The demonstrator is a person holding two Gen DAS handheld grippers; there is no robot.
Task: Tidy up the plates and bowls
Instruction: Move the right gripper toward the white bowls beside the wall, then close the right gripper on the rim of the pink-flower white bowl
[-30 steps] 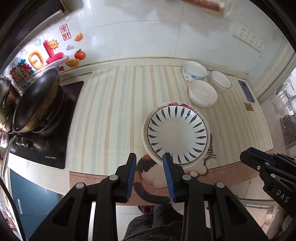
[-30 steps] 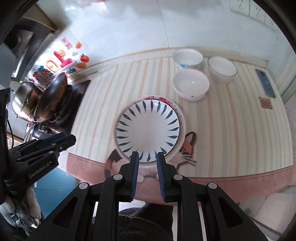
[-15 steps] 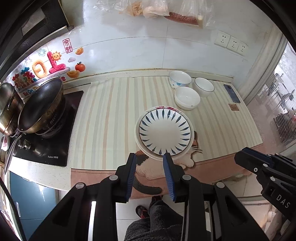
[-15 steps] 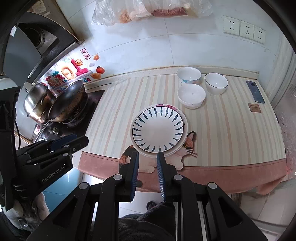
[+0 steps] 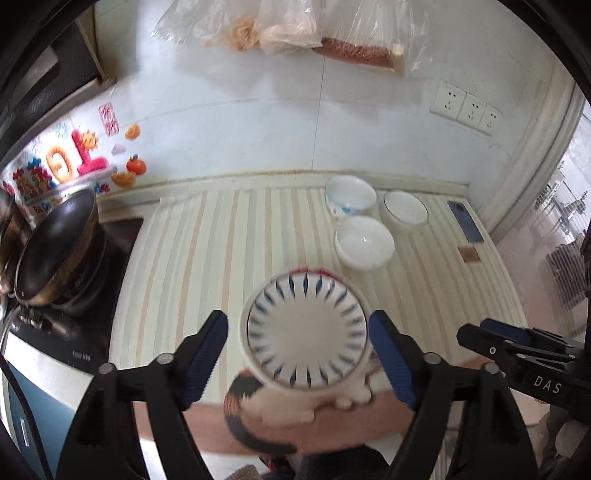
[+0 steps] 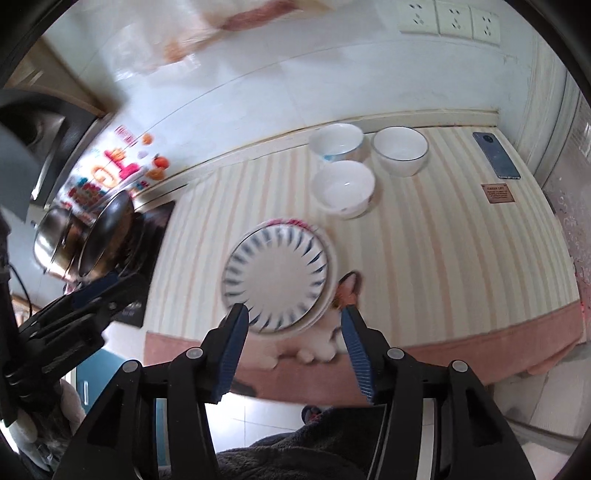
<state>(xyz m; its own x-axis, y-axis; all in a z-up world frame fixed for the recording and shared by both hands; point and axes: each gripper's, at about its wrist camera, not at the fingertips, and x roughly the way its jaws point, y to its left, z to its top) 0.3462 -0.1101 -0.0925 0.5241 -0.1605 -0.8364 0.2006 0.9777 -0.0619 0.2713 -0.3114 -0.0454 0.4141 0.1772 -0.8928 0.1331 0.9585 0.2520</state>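
Note:
A white plate with blue petal strokes point(image 5: 307, 332) point(image 6: 276, 271) tops a stack whose lower plate shows a pink rim, near the counter's front edge. Three white bowls stand apart behind it: one with a blue print point(image 5: 351, 194) point(image 6: 336, 142), one with a dark rim point(image 5: 405, 210) point(image 6: 400, 149), and a plain one point(image 5: 364, 242) point(image 6: 344, 186). My left gripper point(image 5: 297, 317) hovers above the plates, its jaws opening, nothing between them. My right gripper point(image 6: 294, 310) hangs over the stack's front edge, its jaws also opening with nothing held.
A dark wok point(image 5: 55, 251) sits on the stove at the left. A phone point(image 5: 463, 221) and a small brown tag point(image 5: 468, 254) lie at the right end of the striped mat point(image 5: 221, 258). Plastic bags point(image 5: 295, 33) hang on the wall above.
Both grippers' jaws have spread from nearly shut to wide. Both views pulled back from the counter, then came closer over the plates. The plates and bowls stay in place.

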